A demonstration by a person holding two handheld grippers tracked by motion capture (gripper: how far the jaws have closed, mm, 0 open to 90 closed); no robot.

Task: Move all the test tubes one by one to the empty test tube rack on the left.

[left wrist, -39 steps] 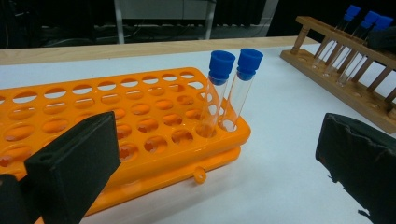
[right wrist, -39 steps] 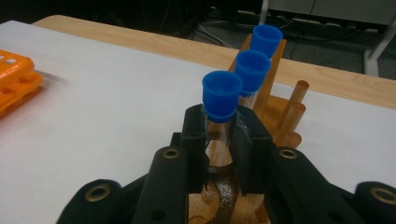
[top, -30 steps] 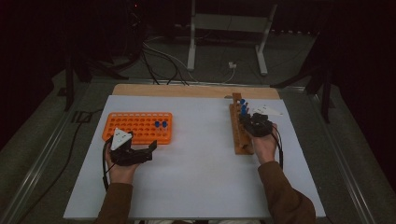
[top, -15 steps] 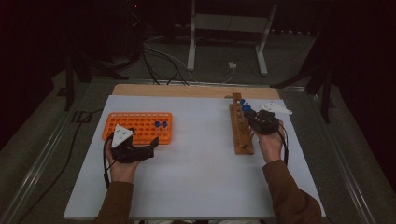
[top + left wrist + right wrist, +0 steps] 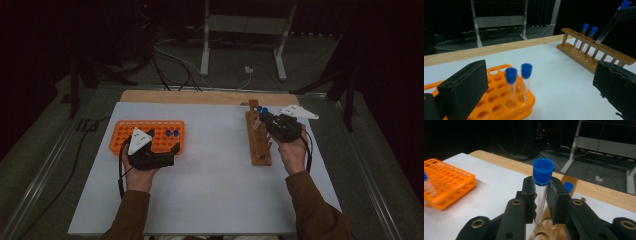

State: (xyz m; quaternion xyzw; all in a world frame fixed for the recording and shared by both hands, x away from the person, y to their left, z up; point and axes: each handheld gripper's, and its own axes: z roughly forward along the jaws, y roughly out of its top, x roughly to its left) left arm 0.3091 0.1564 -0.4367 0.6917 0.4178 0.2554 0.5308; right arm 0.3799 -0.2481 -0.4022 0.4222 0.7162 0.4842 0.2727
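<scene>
A clear test tube (image 5: 541, 195) with a blue cap is clenched between the jaws of the right gripper (image 5: 541, 200), gripped just under the cap. In the left gripper view the same tube (image 5: 610, 23) hangs tilted in the air above the far end of the wooden rack (image 5: 596, 50), its rounded lower end clear of the top rail. Two more blue-capped tubes (image 5: 587, 32) stand in the rack's holes close beside it. In the right gripper view the empty holes of the rack (image 5: 544, 230) lie right beneath the held tube, and another blue cap (image 5: 568, 187) peeks out behind the right jaw.

From the high view the right gripper (image 5: 272, 125) sits over the back part of the wooden rack (image 5: 260, 145), which lies lengthwise on the right side of the white desk (image 5: 215, 190).

Well apart, on the left side of the desk, lies the orange rack (image 5: 165, 131) with two blue-capped tubes (image 5: 172, 133) standing side by side near its right end. The left gripper (image 5: 167, 152) hovers at the near edge of that rack; its jaws stand wide apart with nothing between them, the two tubes (image 5: 519, 82) upright just beyond them.
</scene>
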